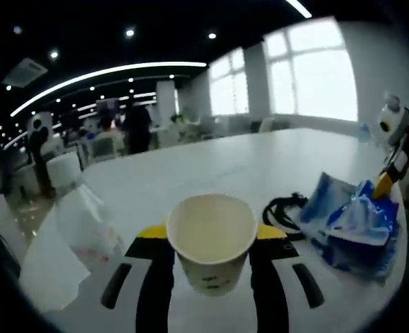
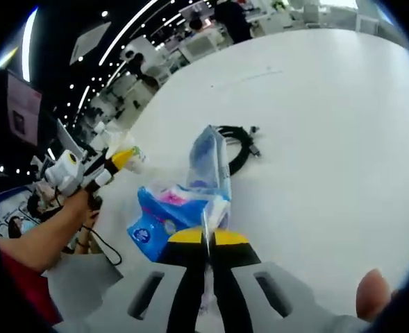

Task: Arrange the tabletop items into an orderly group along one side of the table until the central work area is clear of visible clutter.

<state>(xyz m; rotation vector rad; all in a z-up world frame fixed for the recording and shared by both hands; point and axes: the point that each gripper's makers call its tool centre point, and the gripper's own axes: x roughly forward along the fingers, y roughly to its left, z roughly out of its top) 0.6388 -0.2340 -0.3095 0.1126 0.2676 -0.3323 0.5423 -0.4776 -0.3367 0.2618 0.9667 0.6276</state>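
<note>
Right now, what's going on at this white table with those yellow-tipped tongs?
A person is tidying the white table with a handheld gripper in each hand. The left gripper is closed on a paper cup, next to a clear plastic bottle. The right gripper pinches the edge of a blue tissue pack. A coiled black cable lies just beyond the pack, not yet moved.

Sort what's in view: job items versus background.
Job: paper cup in the left tongs; blue tissue pack in the right tongs; black cable; plastic bottle.
Background: distant chairs, windows.
</note>
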